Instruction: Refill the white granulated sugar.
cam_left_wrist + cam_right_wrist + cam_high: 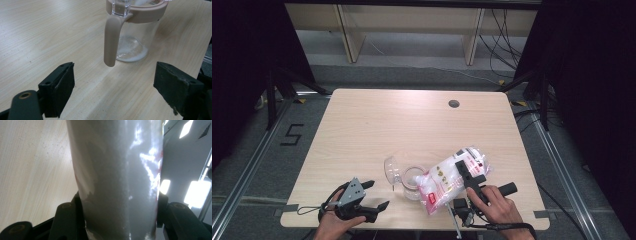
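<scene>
A clear jug (412,184) with a pink rim and handle (112,37) stands on the wooden table (412,120) near its front edge, its clear lid (391,169) flipped open to the left. A little white powder (130,52) lies in its bottom. My right gripper (468,174) is shut on a white bag with a red label (451,181), which is tilted with its lower end at the jug's mouth. In the right gripper view the bag (117,175) is pinched between both jaws. My left gripper (379,194) is open left of the jug, and its jaws (113,82) point at the handle without touching it.
A round cable hole (454,103) sits in the table's far right part. The floor at the left bears a black mark "5" (292,134). Wooden shelving legs (349,35) and loose cables (504,40) stand beyond the table's far edge.
</scene>
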Action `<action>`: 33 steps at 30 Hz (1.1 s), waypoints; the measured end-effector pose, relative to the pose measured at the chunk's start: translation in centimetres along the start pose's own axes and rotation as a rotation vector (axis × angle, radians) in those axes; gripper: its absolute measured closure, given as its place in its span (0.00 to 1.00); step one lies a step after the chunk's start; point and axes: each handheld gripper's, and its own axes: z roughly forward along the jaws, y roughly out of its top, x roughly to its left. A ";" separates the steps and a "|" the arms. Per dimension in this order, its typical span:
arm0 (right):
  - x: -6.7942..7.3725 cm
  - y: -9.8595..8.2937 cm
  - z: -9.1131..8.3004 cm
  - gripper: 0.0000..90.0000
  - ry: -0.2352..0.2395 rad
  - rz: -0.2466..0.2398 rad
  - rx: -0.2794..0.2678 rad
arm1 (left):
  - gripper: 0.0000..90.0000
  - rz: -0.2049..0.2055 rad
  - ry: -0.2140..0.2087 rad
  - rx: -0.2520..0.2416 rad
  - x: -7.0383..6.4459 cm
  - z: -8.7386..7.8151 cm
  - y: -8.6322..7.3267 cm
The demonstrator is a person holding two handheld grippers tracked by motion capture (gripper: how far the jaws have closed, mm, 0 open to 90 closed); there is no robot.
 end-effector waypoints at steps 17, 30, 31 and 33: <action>0.2 -0.9 -0.2 0.55 -0.020 0.044 0.008 | 0.18 0.010 -0.013 -0.018 0.1 0.0 0.1; 0.0 -0.4 0.4 0.55 -0.005 0.070 -0.008 | 0.18 0.011 -0.013 -0.015 0.1 0.1 0.1; 0.0 -0.4 0.4 0.55 -0.005 0.079 -0.008 | 0.18 0.010 -0.013 -0.016 0.0 0.1 0.1; -0.1 -0.6 0.3 0.55 0.004 0.111 0.010 | 0.18 0.011 -0.012 -0.016 0.1 0.0 0.1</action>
